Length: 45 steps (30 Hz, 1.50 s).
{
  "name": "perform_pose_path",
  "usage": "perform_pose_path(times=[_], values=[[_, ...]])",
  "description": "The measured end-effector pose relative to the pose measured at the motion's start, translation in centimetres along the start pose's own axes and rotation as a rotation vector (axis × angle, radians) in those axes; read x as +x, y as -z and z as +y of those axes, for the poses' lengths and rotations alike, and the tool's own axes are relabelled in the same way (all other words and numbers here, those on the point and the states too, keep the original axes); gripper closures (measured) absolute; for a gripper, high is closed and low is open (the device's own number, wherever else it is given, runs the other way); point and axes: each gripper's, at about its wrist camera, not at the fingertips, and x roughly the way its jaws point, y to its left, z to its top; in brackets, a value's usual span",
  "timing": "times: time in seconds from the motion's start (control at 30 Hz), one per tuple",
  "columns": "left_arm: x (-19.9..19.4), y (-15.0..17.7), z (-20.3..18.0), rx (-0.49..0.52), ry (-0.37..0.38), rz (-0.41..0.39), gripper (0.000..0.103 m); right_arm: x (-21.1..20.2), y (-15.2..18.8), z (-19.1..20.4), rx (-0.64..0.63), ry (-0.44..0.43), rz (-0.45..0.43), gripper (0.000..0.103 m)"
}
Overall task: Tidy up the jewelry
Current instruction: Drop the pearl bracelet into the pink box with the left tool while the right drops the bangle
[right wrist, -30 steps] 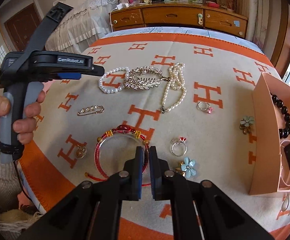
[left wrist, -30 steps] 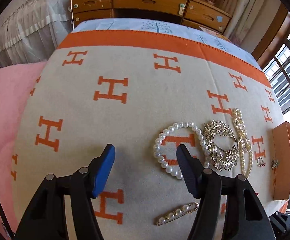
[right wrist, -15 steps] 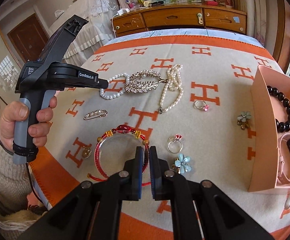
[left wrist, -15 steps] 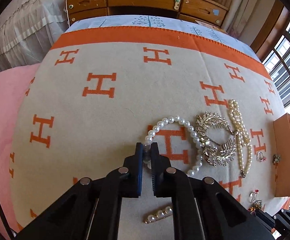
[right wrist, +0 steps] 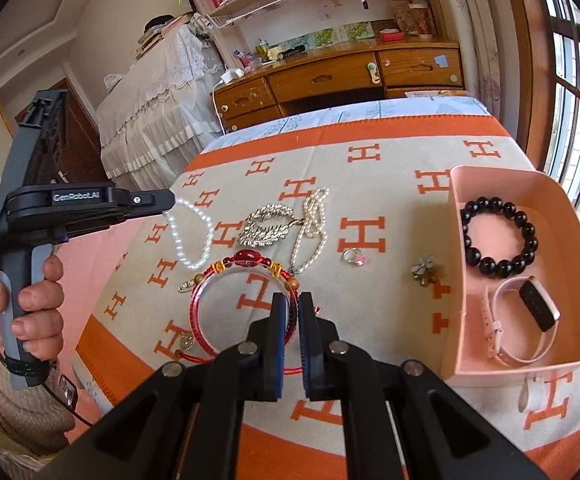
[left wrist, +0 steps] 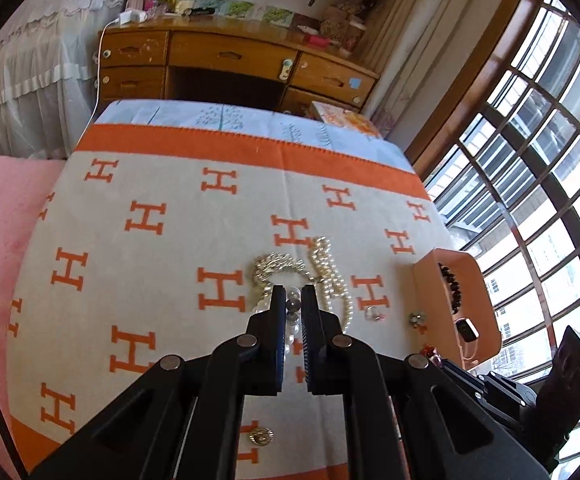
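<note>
in your left wrist view, your left gripper (left wrist: 293, 300) is pinched narrow on the pearl bracelet (left wrist: 292, 322), a bead caught between the pads and the rest of the strand hanging below the tips, above the blanket (left wrist: 162, 304). the pink box (left wrist: 429, 280) lies to the right of the tips and a little farther out, beyond the pearl necklace (left wrist: 331, 276) and the gold brooch (left wrist: 276, 266), so the carry looks like a rightward sweep. in your right wrist view, the bracelet dangles as a loop from the left tips, well clear of the cloth, at far left; the box (right wrist: 455, 248) sits at far right, its long axis running away from you, with a black bead bracelet (right wrist: 497, 240) and a watch (right wrist: 537, 310) inside. your right gripper (right wrist: 290, 312) is nearly closed, holding nothing i can see, over the red bangle (right wrist: 242, 300), and nearer the box than your left.
</note>
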Motion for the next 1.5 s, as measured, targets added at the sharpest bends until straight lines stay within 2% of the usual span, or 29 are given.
perform_pose_path(times=[0.13,0.27,0.47,0.6,0.73,0.87,0.97,1.17,1.33,1.5], values=[[-1.8,-0.8,-3.9,0.073,0.056,-0.044,0.098,-2.3,-0.6,-2.3,0.048,0.043,-0.062,0.097],[-2.2,-1.2,-8.8,0.162,0.121,-0.057,0.098,-4.7,-1.1,-5.3,0.114,0.106,-0.126,0.097],[-0.8,-1.0,-16.7,0.304,0.203,-0.028,0.098,-7.9,-0.9,-10.3,0.238,0.199,-0.218,0.097],[0.9,-0.5,-20.8,0.373,0.237,0.004,0.098,-8.9,-0.3,-13.0,0.308,0.242,-0.250,0.097],[3.0,0.6,-23.7,0.427,0.254,0.050,0.098,-9.8,0.4,-14.9,0.355,0.264,-0.274,0.097],[5.8,1.7,-26.0,0.479,0.234,0.098,0.098,-10.3,0.8,-16.2,0.382,0.282,-0.294,0.097],[7.8,2.2,-27.1,0.500,0.215,0.125,0.098,-10.2,1.0,-16.8,0.388,0.285,-0.291,0.097],[11.1,1.6,-27.7,0.508,0.156,0.120,0.098,-9.8,1.4,-17.1,0.380,0.294,-0.271,0.097],[15.1,1.0,-25.4,0.459,0.055,0.188,0.085,-8.8,1.4,-16.5,0.345,0.275,-0.230,0.097],[14.6,0.5,-22.4,0.383,0.033,0.175,0.079,-7.4,1.0,-15.5,0.306,0.265,-0.189,0.097]])
